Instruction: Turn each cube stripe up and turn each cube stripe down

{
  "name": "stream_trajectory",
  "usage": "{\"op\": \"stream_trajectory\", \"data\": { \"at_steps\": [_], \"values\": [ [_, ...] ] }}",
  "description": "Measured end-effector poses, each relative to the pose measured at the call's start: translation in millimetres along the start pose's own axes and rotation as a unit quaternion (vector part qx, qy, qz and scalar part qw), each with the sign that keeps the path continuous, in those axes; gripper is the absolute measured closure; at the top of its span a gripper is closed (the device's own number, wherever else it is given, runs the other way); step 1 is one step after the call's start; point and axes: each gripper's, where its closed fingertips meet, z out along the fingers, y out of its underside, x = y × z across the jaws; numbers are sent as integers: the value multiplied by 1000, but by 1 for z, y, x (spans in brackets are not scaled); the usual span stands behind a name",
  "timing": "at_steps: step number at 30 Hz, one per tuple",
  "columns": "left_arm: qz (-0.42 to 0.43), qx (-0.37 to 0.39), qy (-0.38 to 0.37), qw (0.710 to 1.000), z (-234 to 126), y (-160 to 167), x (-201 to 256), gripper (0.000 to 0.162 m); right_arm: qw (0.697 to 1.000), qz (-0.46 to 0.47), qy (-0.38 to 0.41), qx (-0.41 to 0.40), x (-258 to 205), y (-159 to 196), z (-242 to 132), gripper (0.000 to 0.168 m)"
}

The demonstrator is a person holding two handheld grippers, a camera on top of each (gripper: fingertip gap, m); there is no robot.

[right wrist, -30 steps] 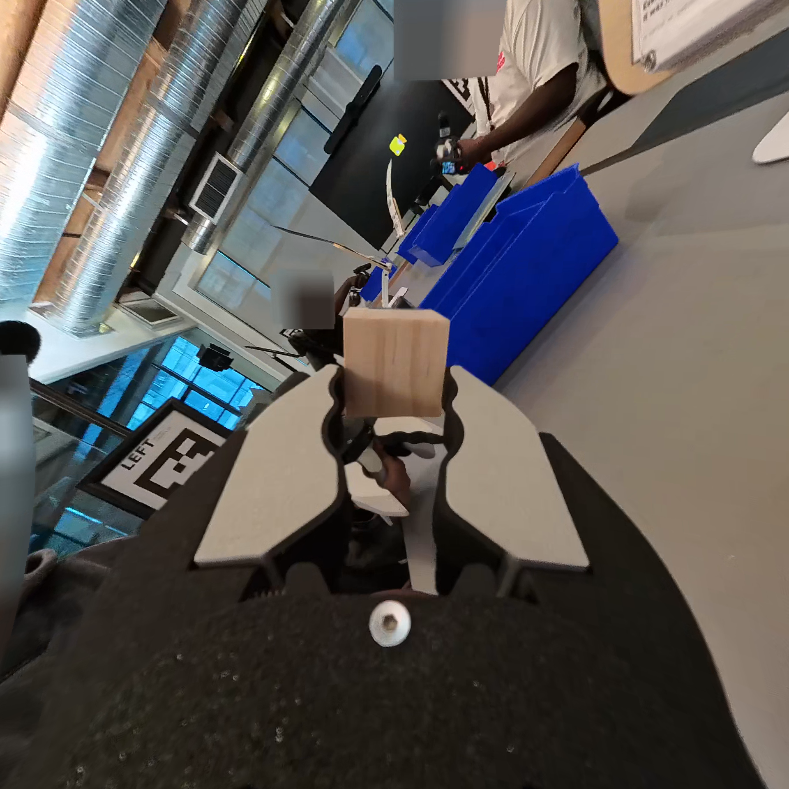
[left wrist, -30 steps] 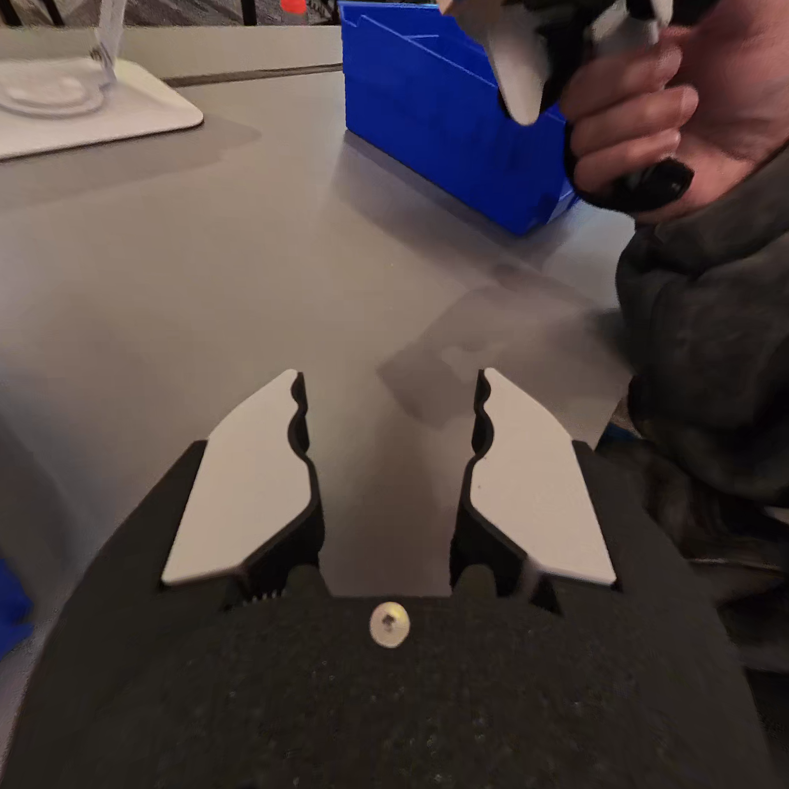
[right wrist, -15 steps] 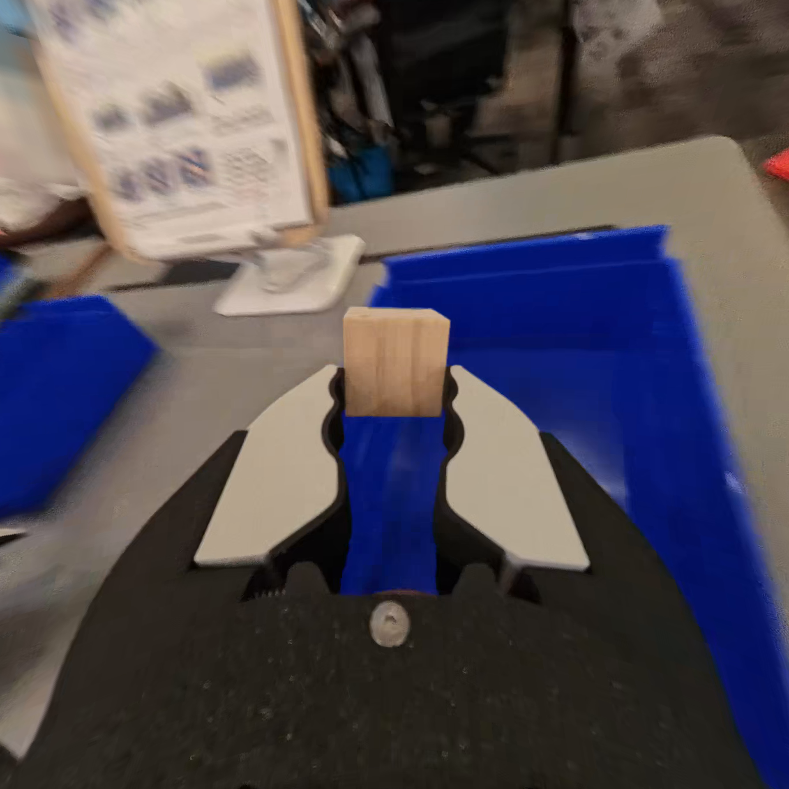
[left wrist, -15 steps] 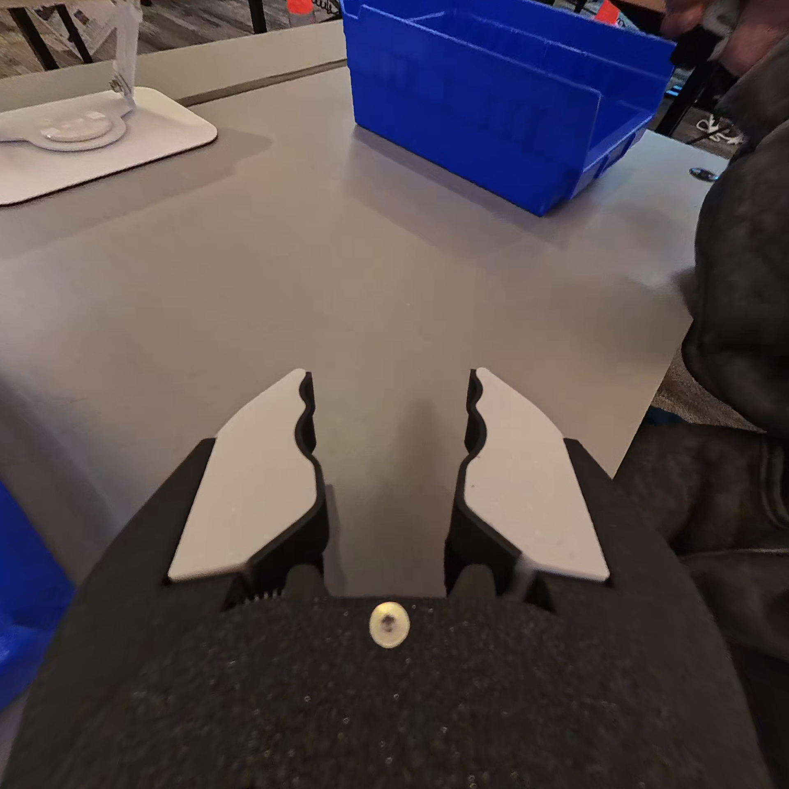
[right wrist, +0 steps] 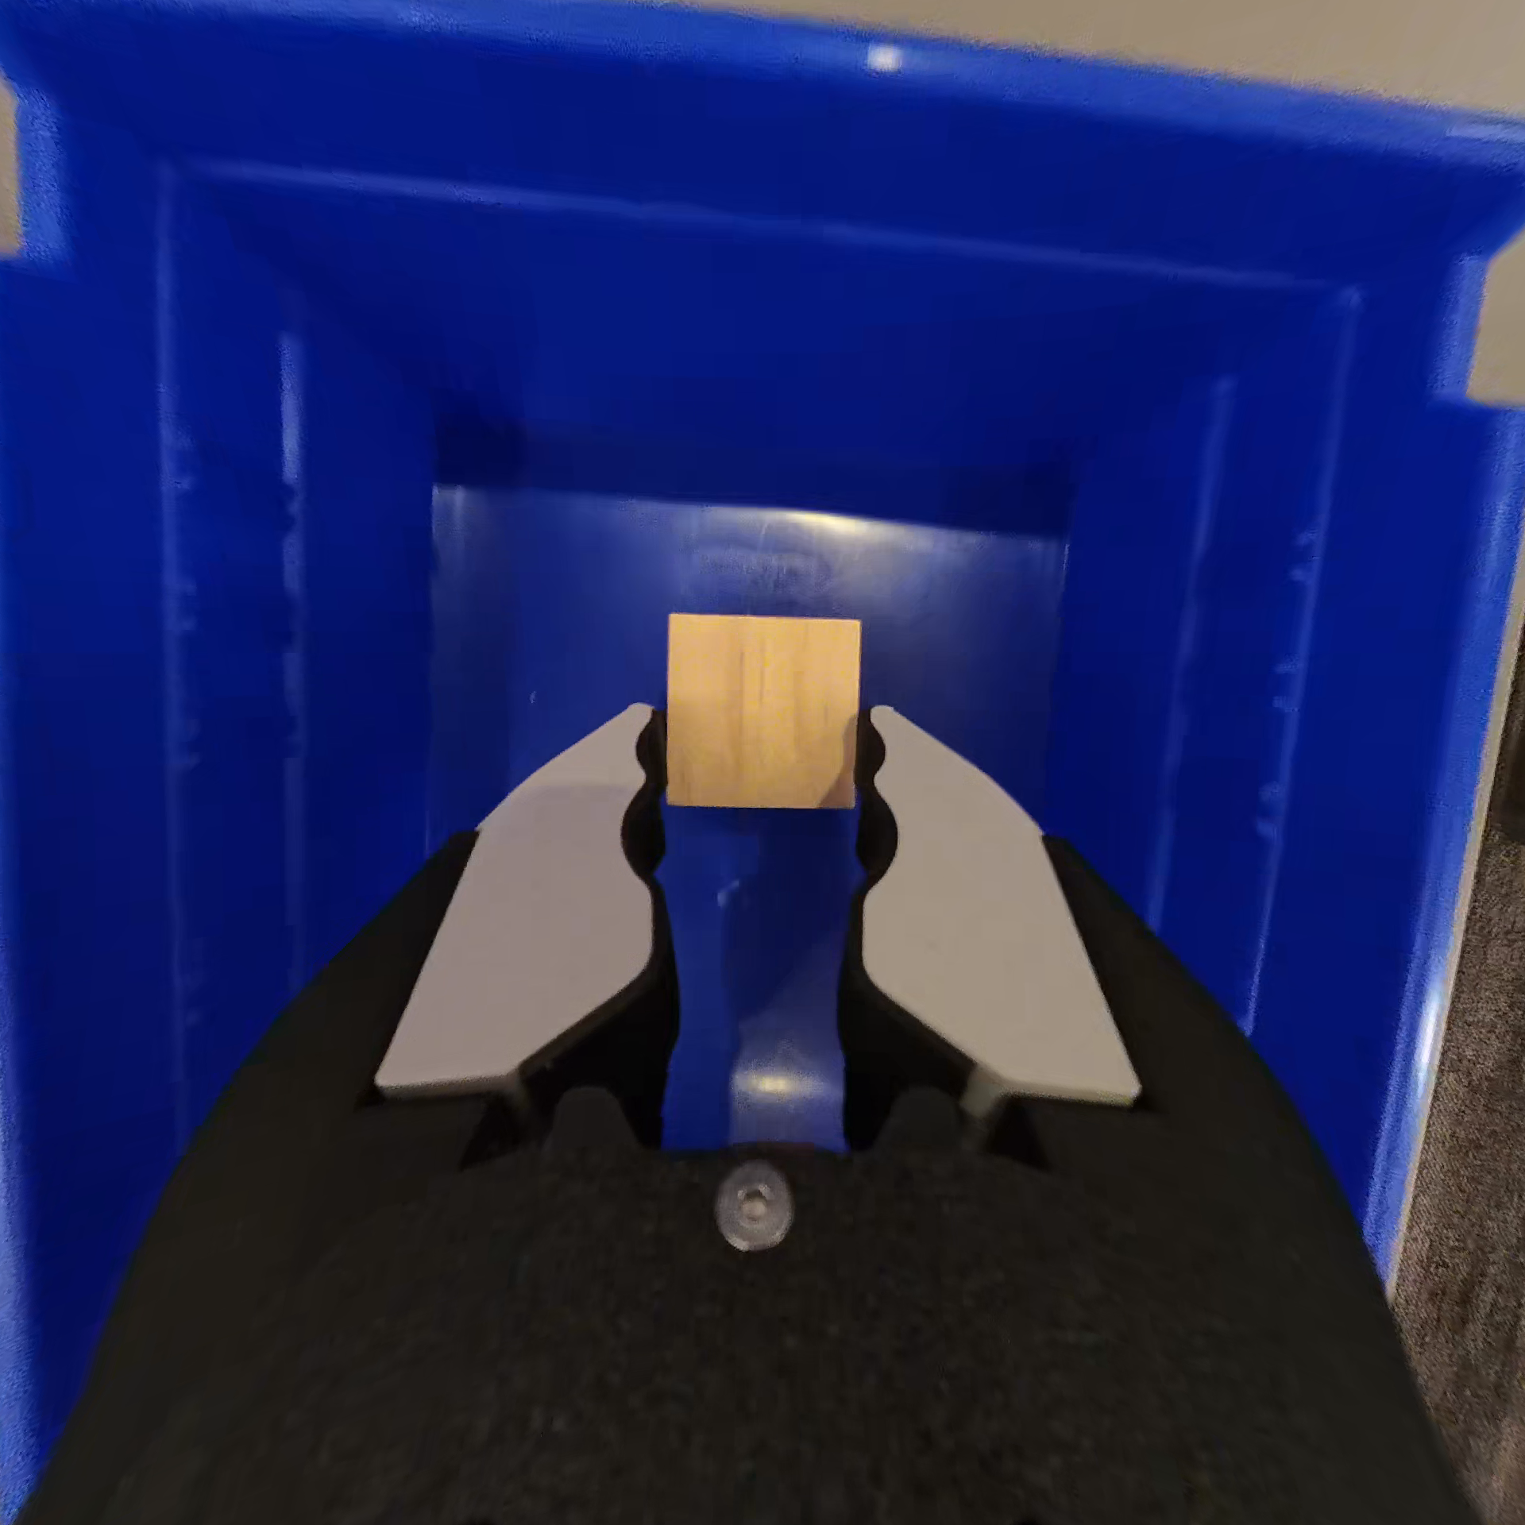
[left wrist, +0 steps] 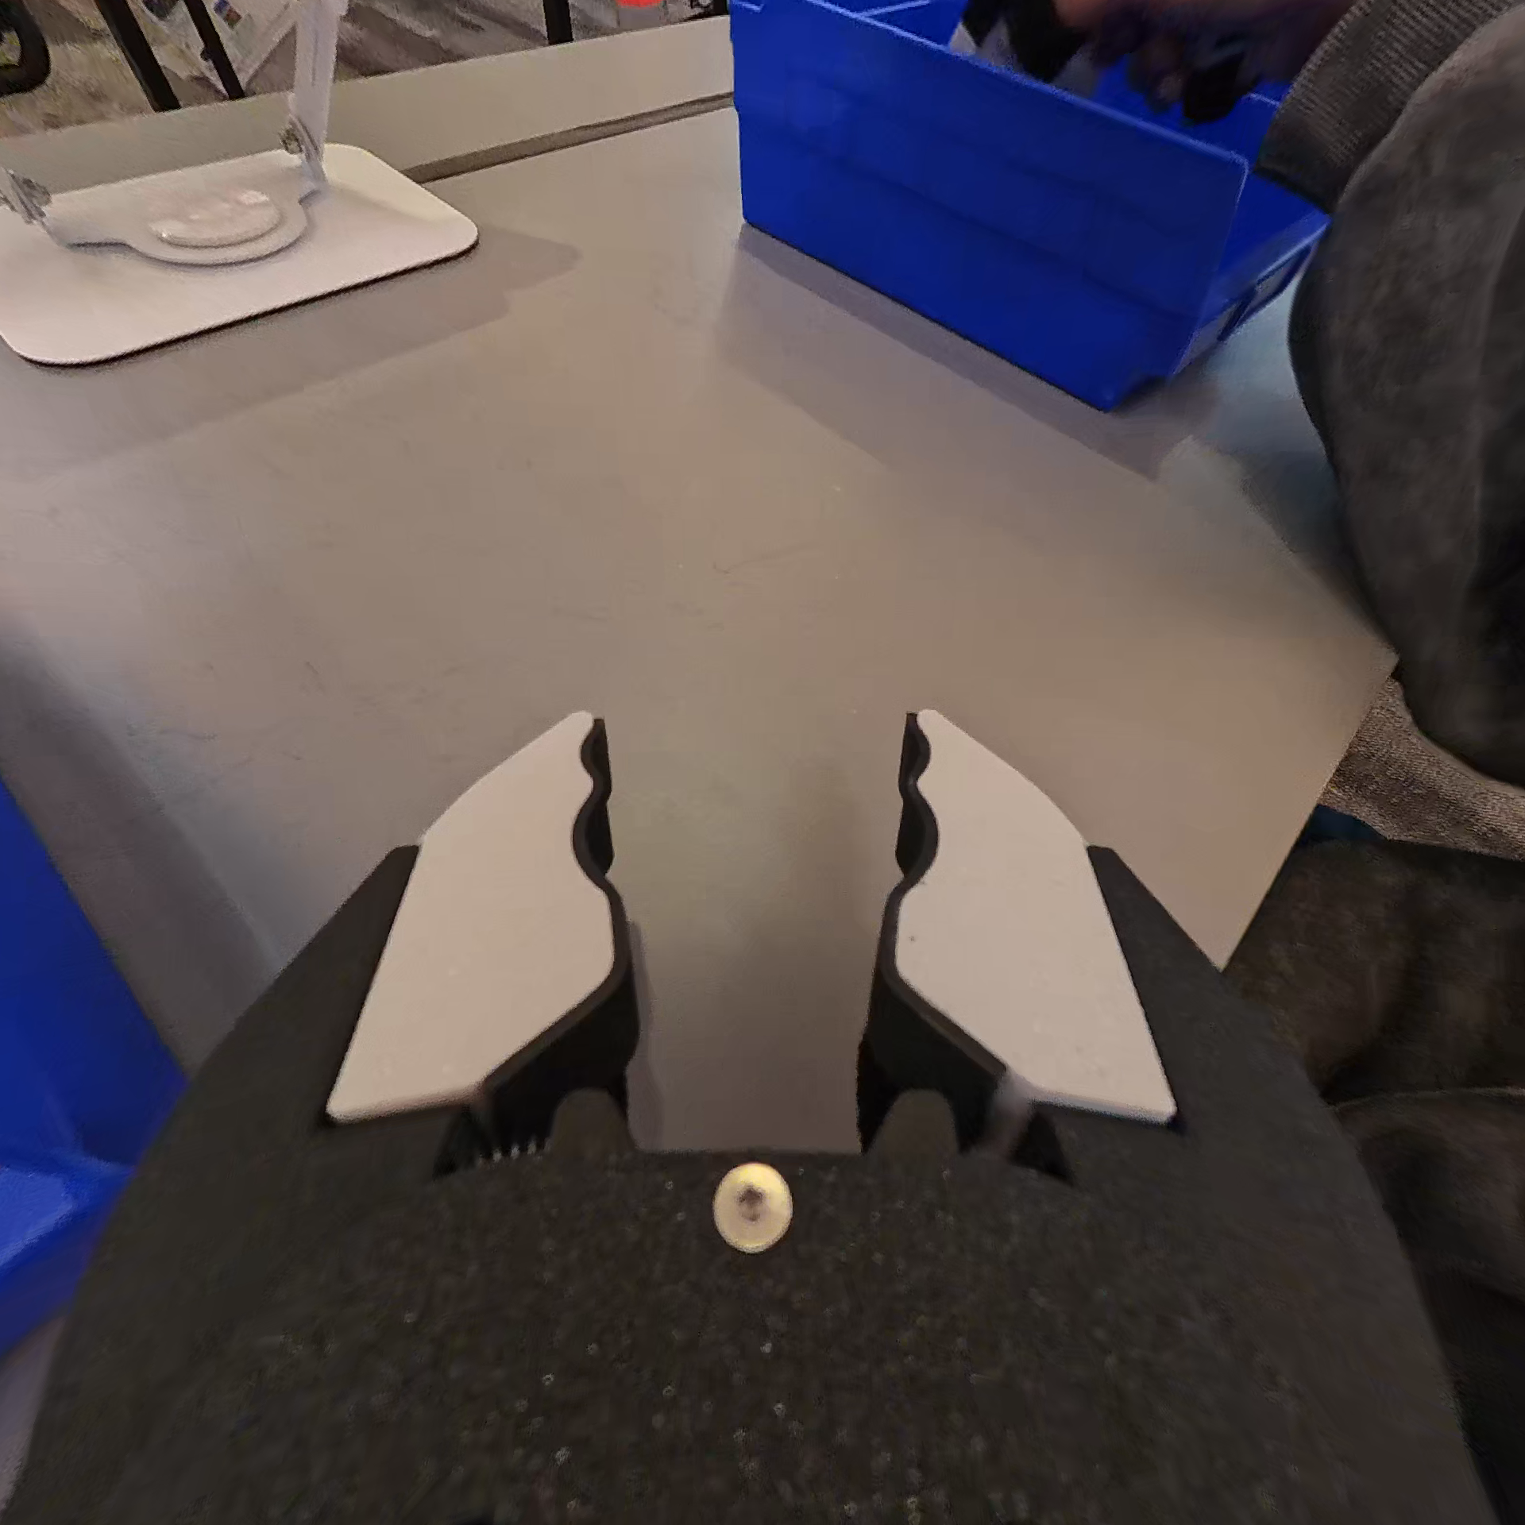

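Right gripper (right wrist: 763, 747) now lowered inside blue bin (right wrist: 1238, 578), 2 fingertips clamped on wooden cube (right wrist: 763, 710), seemingly above floor, walls well clear, left gripper (left wrist: 753, 792) open, empty, over table (left wrist: 660, 512).

Black textured tongs (left wrist: 753, 726), grey wavy-edged fingers (left wrist: 495, 924), silver screw (left wrist: 753, 1207), dark grey sleeve (left wrist: 1436, 413).

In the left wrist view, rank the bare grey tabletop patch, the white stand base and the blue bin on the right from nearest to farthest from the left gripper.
1. Grey tabletop, directly ahead of the open left gripper.
2. and 3. White stand base, far left, and blue bin, far right: too close to call.
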Motion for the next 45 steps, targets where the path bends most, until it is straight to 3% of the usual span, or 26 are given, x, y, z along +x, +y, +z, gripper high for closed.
{"op": "stream_trajectory", "data": {
  "at_steps": [7, 11, 12, 13, 16, 18, 21, 24, 26, 29, 31, 35, 37, 39, 41, 45],
  "values": [
    [-5, -15, 2, 1000, 3, 5, -2, 95, 999, -2, 3, -45, 1, -19, 35, 124],
    [-9, -16, 3, 1000, 2, 6, -3, 95, 999, 2, -5, -38, 1, -17, 31, 108],
    [-10, -16, 3, 1000, 2, 6, -4, 95, 1000, -5, 12, -26, 6, -17, 22, 94],
    [-12, -16, 4, 1000, 2, 6, -4, 95, 1000, -11, 24, -4, 9, -18, 9, 92],
    [-15, -15, 4, 1000, 1, 6, -5, 95, 992, -26, -7, 126, -10, -25, -48, 96],
    [-17, -19, 6, 1000, 2, 7, -5, 95, 964, -49, -87, 246, -52, -23, -96, 104],
    [-17, -22, 12, 1000, 3, 8, -2, 95, 869, -86, -291, 391, -146, 15, -165, 109],
    [-16, -27, 9, 999, 3, 7, -1, 95, 822, -70, -404, 396, -208, 79, -179, 110],
    [-16, -27, 10, 999, 2, 6, 0, 95, 821, -84, -432, 363, -239, 116, -163, 112],
    [-8, -27, -9, 1000, -10, -4, -9, 96, 840, -141, -405, 333, -260, 142, -139, 118],
    [-27, -19, -43, 999, -29, -23, -36, 94, 839, -145, -416, 318, -270, 148, -139, 118],
    [-139, -57, -154, 977, -75, -51, -144, 91, 832, -140, -447, 299, -284, 154, -144, 118],
    [-152, -100, -197, 963, -81, -58, -198, 92, 835, -149, -443, 290, -286, 158, -140, 118],
    [-159, -165, -203, 952, -68, -55, -238, 107, 837, -152, -443, 282, -288, 161, -139, 118],
    [-191, -242, -209, 928, -51, -42, -269, 103, 846, -148, -433, 274, -287, 162, -135, 120],
    [-234, -309, -230, 893, -16, -26, -313, 103, 845, -142, -440, 270, -286, 165, -136, 120]
  ]
}}
